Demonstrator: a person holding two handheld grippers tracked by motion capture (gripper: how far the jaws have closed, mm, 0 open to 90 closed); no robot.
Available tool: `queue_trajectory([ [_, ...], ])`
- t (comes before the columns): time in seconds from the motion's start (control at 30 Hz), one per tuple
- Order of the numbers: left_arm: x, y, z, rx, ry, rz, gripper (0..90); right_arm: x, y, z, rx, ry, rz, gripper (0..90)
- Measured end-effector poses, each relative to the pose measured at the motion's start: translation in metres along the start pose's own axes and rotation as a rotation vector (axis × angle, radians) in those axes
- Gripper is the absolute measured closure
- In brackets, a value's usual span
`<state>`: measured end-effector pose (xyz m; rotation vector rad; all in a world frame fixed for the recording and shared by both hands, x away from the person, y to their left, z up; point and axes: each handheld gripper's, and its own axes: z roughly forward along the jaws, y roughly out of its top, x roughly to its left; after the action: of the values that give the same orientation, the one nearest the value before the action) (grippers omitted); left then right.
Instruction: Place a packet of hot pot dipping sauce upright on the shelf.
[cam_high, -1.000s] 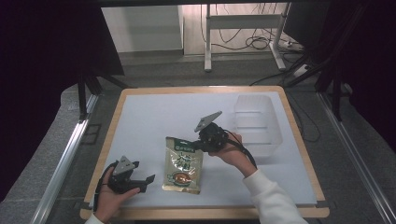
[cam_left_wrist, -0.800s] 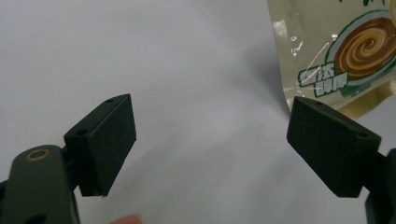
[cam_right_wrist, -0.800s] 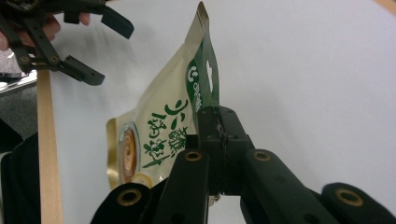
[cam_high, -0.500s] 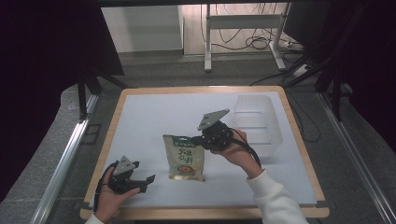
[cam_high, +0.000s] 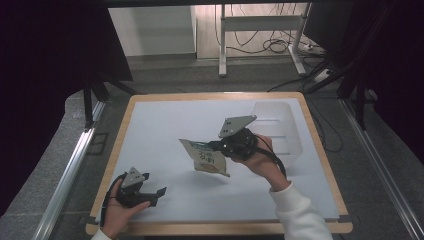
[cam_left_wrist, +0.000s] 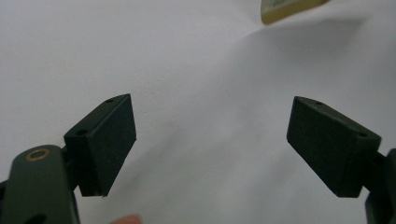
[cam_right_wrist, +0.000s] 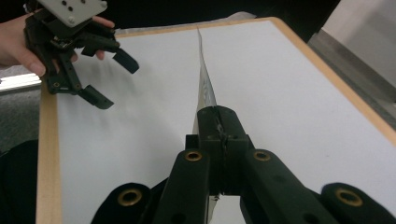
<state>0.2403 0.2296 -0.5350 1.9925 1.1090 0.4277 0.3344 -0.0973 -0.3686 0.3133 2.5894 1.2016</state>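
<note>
The packet (cam_high: 207, 159) hangs clear of the white table (cam_high: 160, 130), pinched at one edge by the right gripper (cam_high: 216, 145), whose jaws are closed flat on it; that edge grip looks chosen to carry the packet toward the clear bin (cam_high: 280, 125) just behind the gripper. It is a thin, flat pouch, pale with green print and a tan border, seen edge-on ahead of the jaws in the right gripper view. The left gripper (cam_high: 159, 192) rests low beside the near table edge, jaws wide apart and empty, apparently kept out of the way.
</note>
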Motion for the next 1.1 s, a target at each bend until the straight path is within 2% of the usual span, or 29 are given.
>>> queue_trajectory([
  [0.27,0.0,0.0,0.001,0.003,-0.001,0.001,15.8,-0.012,-0.003,-0.021,-0.046,-0.034,0.023,89.8],
  [1.1,-0.001,-0.001,0.002,0.009,-0.001,0.003,15.7,-0.025,-0.01,-0.036,-0.055,-0.059,0.059,89.8],
])
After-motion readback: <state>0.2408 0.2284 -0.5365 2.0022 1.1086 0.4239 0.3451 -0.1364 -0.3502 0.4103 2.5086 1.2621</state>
